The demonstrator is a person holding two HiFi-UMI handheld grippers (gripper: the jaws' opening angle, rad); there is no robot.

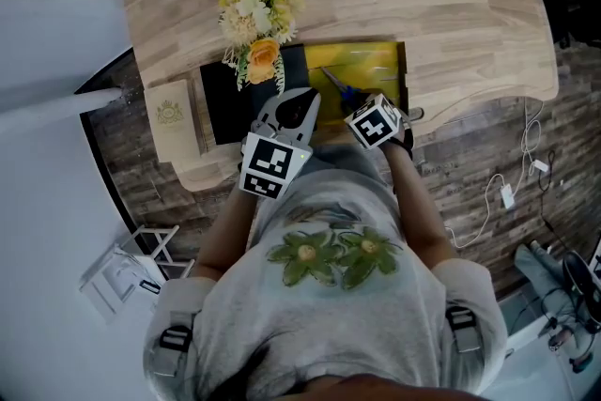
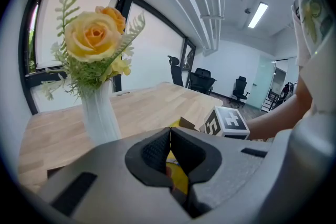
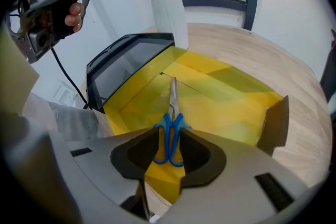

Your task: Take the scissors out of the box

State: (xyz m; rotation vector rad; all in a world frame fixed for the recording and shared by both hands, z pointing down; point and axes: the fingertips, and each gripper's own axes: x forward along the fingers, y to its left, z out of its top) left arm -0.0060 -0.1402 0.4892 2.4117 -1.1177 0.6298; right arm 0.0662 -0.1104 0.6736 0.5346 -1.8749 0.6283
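Yellow box (image 1: 380, 61) (image 3: 231, 97): it sits open on the wooden table (image 1: 451, 5) (image 3: 296, 71), at the edge nearest me. Its black lid (image 1: 221, 103) (image 3: 126, 63) is folded out to the left in the head view.
Scissors (image 1: 340, 86) (image 3: 170, 126): I see them lying flat on the yellow floor of the box. The blue handles face me and the steel blades point toward the far wall.
Right gripper (image 1: 368, 108) (image 3: 169, 135): I have it tipped steeply down into the box. Its jaws stand wide apart, one on each side of the blue handles. I see no squeeze on the handles, and the scissors are not lifted.
Left gripper (image 1: 302, 100) (image 2: 169, 136): its jaws are closed, tip to tip, with nothing between them. It hangs over the seam between lid and box, and a strip of yellow shows through the hollow under the tips.
Vase of flowers (image 1: 254, 14) (image 2: 100, 113) (image 3: 168, 2): white and ribbed, with yellow and orange blooms. It stands on the table just behind the lid, straight ahead in the left gripper view.
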